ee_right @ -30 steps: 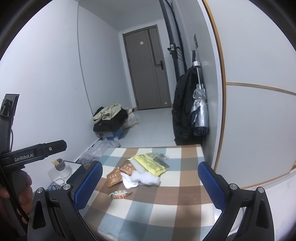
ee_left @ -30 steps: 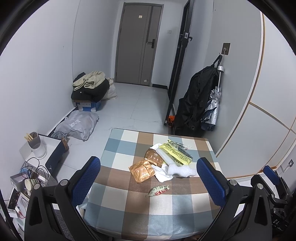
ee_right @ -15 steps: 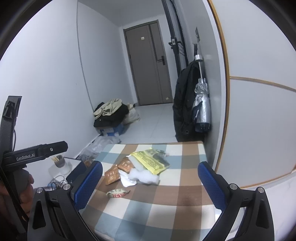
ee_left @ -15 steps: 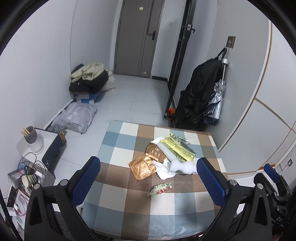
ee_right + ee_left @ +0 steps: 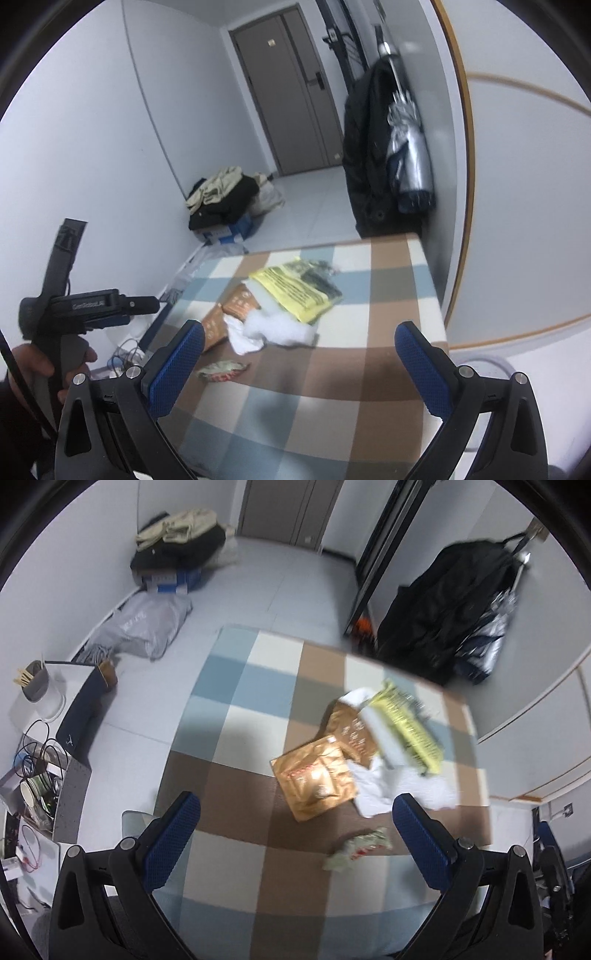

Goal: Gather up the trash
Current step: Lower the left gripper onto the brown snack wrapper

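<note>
In the left wrist view, the checked table (image 5: 236, 775) fills the middle of the frame, its far edge running across the upper centre and bare floor beyond it up to the door. The left half of the tabletop is bare. The left gripper (image 5: 295, 830) hangs above the near part with its jaws wide apart, holding nothing. The trash sits right of centre: an orange packet (image 5: 314, 775), a brown packet (image 5: 349, 727) behind it, white tissue (image 5: 391, 786), a yellow wrapper (image 5: 406, 723), and a small crumpled wrapper (image 5: 358, 847) nearest, just left of the right fingertip.

In the right wrist view, the table's right edge lies close to the wall at centre right. The right gripper (image 5: 299, 350) is spread wide and empty. The yellow wrapper (image 5: 295, 291) and tissue (image 5: 273, 330) lie mid-frame. Only this view shows a hand (image 5: 33, 369) at lower left gripping the left tool's handle.
</note>
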Demonstrator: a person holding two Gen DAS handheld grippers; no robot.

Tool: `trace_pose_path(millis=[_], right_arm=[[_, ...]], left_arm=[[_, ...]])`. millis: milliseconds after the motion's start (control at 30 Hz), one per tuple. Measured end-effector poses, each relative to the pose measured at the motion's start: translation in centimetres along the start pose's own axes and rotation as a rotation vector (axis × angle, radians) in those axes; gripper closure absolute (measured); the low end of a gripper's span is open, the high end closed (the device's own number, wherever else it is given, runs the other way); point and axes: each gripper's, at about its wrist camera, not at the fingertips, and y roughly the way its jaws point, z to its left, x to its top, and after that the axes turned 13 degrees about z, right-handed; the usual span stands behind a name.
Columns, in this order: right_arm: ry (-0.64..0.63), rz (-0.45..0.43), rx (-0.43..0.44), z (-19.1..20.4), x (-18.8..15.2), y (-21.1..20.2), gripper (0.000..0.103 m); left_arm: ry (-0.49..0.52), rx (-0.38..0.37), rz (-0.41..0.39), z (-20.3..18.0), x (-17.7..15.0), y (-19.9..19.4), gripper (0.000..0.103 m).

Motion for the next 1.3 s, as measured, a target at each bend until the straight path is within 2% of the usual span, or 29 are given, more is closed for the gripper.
trace_pose_path(millis=[67, 200, 367, 567, 667, 833, 967, 1100, 1300], right_arm=[[0.02, 0.022, 0.016, -0.7, 0.2, 0.8, 0.0], [0.036, 0.043, 0.025, -1.6, 0.6, 1.8, 0.0], [0.062, 0.063, 0.057, -2.4, 1.0, 2.4, 0.0], [0.051, 0.059, 0.081, -2.4, 1.3, 2.3, 0.0], [0.056, 0.055, 0.093, -2.4, 1.2, 2.0, 0.0], [0.065, 0.038, 0.1, -2.7, 1.2, 1.4, 0.0], [0.087, 0.033, 0.106, -3.1, 1.1, 1.0, 0.0], [0.083, 0.03, 0.096, -3.0, 1.0, 0.8, 0.0], [0.07, 0.033, 0.07, -2.6, 0.7, 0.9, 0.0]], left_arm=[[0.021, 0.009, 0.045, -0.1, 0.6, 1.1, 0.001], [-0.009, -0.057, 0.143, 0.1, 1.6, 3.1, 0.001], [-0.062, -0.087, 0.19, 0.6, 3.0, 4.4, 0.001], [-0.069, -0.054, 0.221, 0.5, 3.8, 5.4, 0.002], [-0.075, -0.027, 0.234, 0.4, 3.8, 6.2, 0.007], [-0.035, 0.037, 0.201, -0.6, 3.8, 6.5, 0.01], [-0.01, 0.081, 0.174, -0.9, 3.4, 6.2, 0.019], [0.012, 0.119, 0.158, -0.8, 3.1, 5.9, 0.037], [0.034, 0.146, 0.147, -0.5, 3.0, 5.9, 0.057]])
